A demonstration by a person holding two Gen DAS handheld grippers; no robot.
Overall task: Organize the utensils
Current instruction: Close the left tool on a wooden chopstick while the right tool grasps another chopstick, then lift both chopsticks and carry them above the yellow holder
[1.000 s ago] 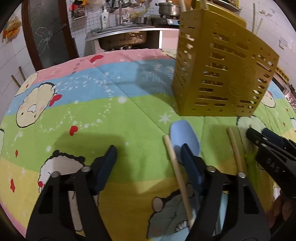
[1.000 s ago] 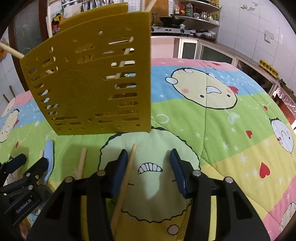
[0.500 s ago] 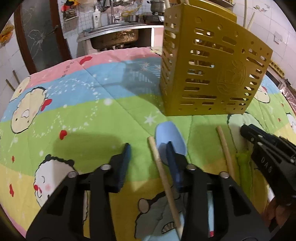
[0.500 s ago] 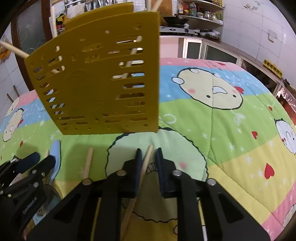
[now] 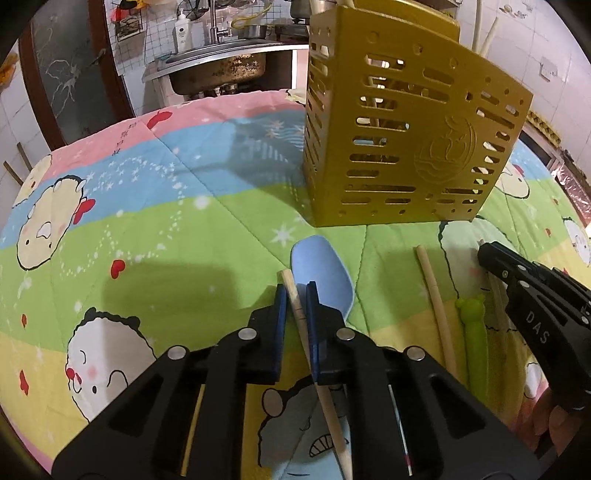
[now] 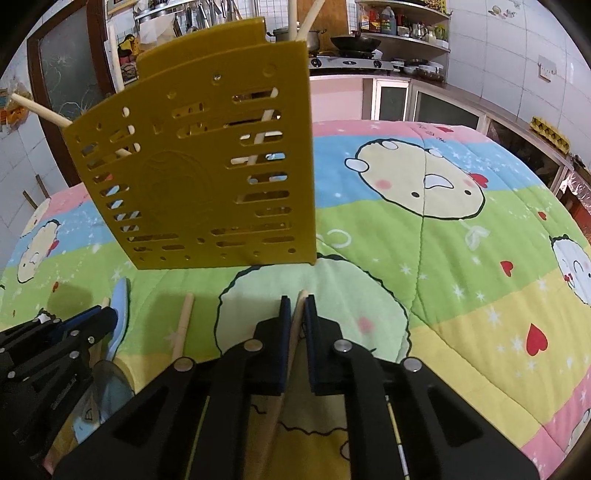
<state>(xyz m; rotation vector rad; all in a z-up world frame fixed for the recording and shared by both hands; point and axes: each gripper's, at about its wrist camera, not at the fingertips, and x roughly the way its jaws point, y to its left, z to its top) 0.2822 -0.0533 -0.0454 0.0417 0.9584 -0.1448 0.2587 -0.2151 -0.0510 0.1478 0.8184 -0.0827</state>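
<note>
The left hand-held gripper (image 5: pixel 296 295) had just been closing, and its blue pads pinched a wooden chopstick (image 5: pixel 295 299) near its far end, beside a blue spoon (image 5: pixel 325 269) lying on the quilt (image 5: pixel 166 236). The right hand-held gripper (image 6: pixel 296 306) had likewise just been closing, and it was clamped on a second chopstick (image 6: pixel 301 299) (only the tip showed past the pads). A third chopstick (image 5: pixel 436 306) lay loose between the two, next to a green utensil (image 5: pixel 472 332) with a bear-shaped end. The yellow slotted holder (image 5: pixel 406 140) stood upright on the quilt just beyond these pieces, with a few pale sticks (image 6: pixel 303 22) already poking out of its top. A sink (image 5: pixel 218 70) and a stove (image 6: pixel 347 62) sat in the background.
</note>
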